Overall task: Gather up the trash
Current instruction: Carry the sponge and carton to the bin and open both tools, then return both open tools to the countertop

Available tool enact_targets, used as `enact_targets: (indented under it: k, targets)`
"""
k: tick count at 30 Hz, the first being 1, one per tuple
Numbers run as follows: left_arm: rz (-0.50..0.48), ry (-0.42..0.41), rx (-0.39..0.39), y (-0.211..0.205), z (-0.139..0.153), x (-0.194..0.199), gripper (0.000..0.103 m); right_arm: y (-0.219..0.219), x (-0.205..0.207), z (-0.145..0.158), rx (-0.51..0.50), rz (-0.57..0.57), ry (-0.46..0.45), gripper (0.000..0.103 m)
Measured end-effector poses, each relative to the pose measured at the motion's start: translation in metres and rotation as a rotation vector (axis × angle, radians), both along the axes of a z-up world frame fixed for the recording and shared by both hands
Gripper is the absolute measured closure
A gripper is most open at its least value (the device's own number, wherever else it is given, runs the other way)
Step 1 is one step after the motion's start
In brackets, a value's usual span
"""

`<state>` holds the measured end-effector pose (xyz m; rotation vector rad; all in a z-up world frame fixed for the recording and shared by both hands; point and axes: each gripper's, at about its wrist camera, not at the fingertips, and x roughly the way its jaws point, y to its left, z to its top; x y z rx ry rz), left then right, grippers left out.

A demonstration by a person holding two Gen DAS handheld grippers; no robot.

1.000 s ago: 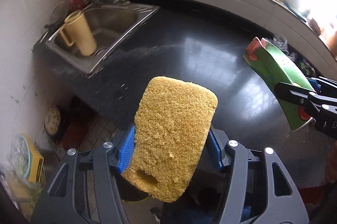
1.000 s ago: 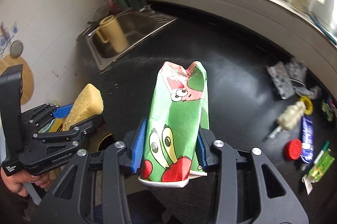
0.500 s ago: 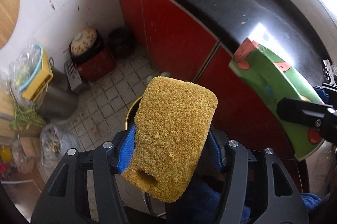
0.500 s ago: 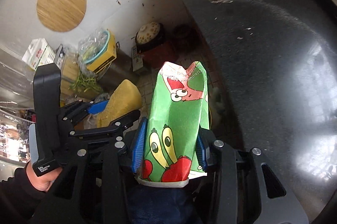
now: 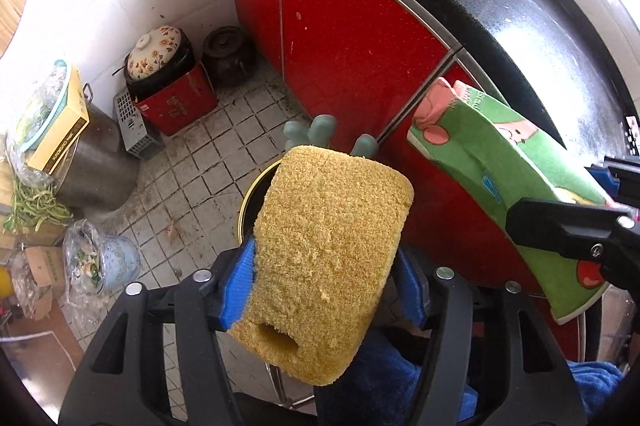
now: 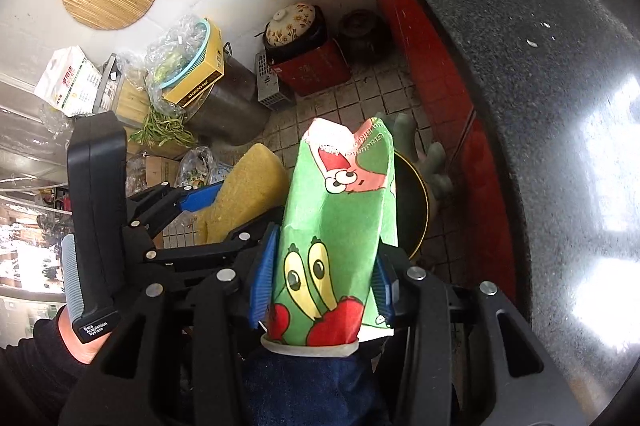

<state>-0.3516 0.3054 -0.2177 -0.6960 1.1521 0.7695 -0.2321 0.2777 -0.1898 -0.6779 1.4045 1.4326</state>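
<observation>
1. Right now your left gripper has its jaws opening, w/ the yellow sponge between the blue pads; the left pad looks to touch the sponge's edge, and on the right side you can't tell.
2. Your right gripper is clamped on the green cartoon carton, both pads pressing its sides, torn top pointing away from you.
3. Both grippers point steeply down at the tiled floor, beside the red cabinet doors.
4. Straight below and just past the sponge sits a round black bin w/ a yellow rim; most of it is hidden behind the sponge.
5. In the right wrist view the same bin lies directly behind the carton.
6. A grey-green rubber glove hangs at the bin's far rim, fingers sticking up past the sponge top.
7. The carton shows to the right of your left gripper, near the sponge but apart from it.
8. Your left hand, dark sleeve, grips the handle to the left of the carton.
9. The black countertop runs on the right of both grippers.
</observation>
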Motion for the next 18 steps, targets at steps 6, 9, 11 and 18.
enact_targets:
  k: [6, 9, 11, 18]
  targets:
    - [-0.020, 0.032, 0.012, 0.001, -0.005, -0.002, 0.027, -0.003, 0.003, 0.000, 0.008, 0.001, 0.005, 0.038]
    - [-0.018, 0.028, 0.013, 0.003, -0.001, -0.006, 0.026, -0.007, 0.011, 0.005, 0.014, -0.012, -0.009, 0.038]
    - [-0.026, 0.019, 0.026, 0.003, 0.004, -0.005, 0.020, -0.014, 0.021, 0.011, 0.021, -0.041, -0.016, 0.032]
    - [-0.174, -0.020, 0.093, -0.013, 0.040, 0.041, 0.010, -0.067, 0.086, 0.056, 0.100, -0.247, -0.106, 0.016]
